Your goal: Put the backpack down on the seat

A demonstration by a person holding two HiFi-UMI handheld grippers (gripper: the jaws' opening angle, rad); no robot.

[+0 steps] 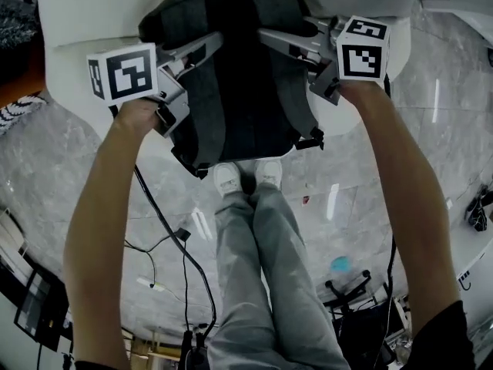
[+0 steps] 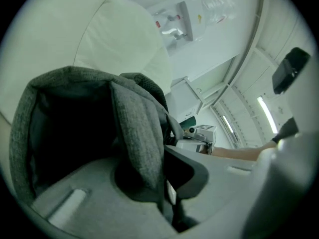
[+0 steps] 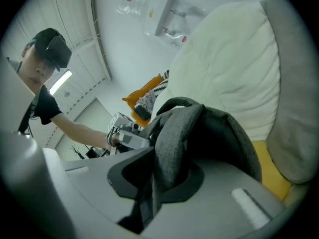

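In the head view the left gripper [image 1: 209, 46] and the right gripper [image 1: 271, 37] point toward each other from either side, and the dark grey backpack [image 1: 239, 83] hangs between their tips, straps facing the camera. The white seat [image 1: 81, 18] lies beyond and under both grippers; whether the pack's bottom touches it cannot be told. Below the pack, nearer the person than the grippers, stand white shoes [image 1: 228, 180] on a marbled floor [image 1: 370, 168]. In the left gripper view the jaws are pinched on a grey woven band of the backpack [image 2: 139, 133], which rises straight out from between the pads. The open dark body of the pack sits ahead and to the left of the jaws, and the seat's pale cushion [image 2: 114, 29] fills the space beyond it. The other gripper shows ahead on the right, and a water dispenser [image 2: 174, 21] stands far off above. In the right gripper view the jaws likewise clamp a fold of the same grey fabric [image 3: 172, 143], with the pack bulging ahead and to the right of the tips. The white seat cushion [image 3: 229, 68] is just behind the pack, a yellow surface [image 3: 271, 176] beside it at the right, and the left gripper [image 3: 124, 133] shows ahead on the left.
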